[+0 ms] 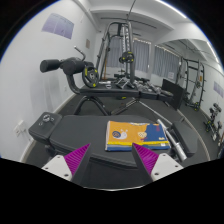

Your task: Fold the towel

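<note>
The claw (pixel 112 160) is wide open and holds nothing. The folded orange and blue towel (pixel 110 135) lies flat on the black padded bench (pixel 55 140), just ahead of the 2 pink pads (pixel 76 158).

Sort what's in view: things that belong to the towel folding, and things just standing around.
For the job:
- folded towel, orange and blue, lying on the dark padded surface just ahead of the fingers
- gripper, fingers open, holding nothing

Just standing about:
- exercise machine beyond the towel
- its black padded roller
- window blinds behind
</note>
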`<control>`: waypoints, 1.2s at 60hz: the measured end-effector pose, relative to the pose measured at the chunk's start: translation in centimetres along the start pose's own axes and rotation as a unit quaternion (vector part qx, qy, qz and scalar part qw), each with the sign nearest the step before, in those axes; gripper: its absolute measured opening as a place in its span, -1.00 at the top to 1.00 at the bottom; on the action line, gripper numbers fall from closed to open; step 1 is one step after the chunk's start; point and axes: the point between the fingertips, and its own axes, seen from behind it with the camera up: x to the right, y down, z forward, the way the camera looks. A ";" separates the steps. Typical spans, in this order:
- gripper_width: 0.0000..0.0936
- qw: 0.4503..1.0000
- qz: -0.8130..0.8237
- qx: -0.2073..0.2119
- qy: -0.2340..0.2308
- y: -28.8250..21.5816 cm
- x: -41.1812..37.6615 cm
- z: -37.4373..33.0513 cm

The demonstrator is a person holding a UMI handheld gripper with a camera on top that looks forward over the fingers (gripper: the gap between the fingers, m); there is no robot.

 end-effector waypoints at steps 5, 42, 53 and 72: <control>-0.83 1.000 -0.004 0.000 -0.009 -0.2 -1.4 3.2; 0.60 0.998 -0.009 -0.050 0.040 3.1 0.7 25.8; 0.96 0.995 -0.045 -0.056 0.072 3.3 -0.2 25.1; 0.96 0.989 0.112 -0.054 -0.078 -3.5 -11.5 18.4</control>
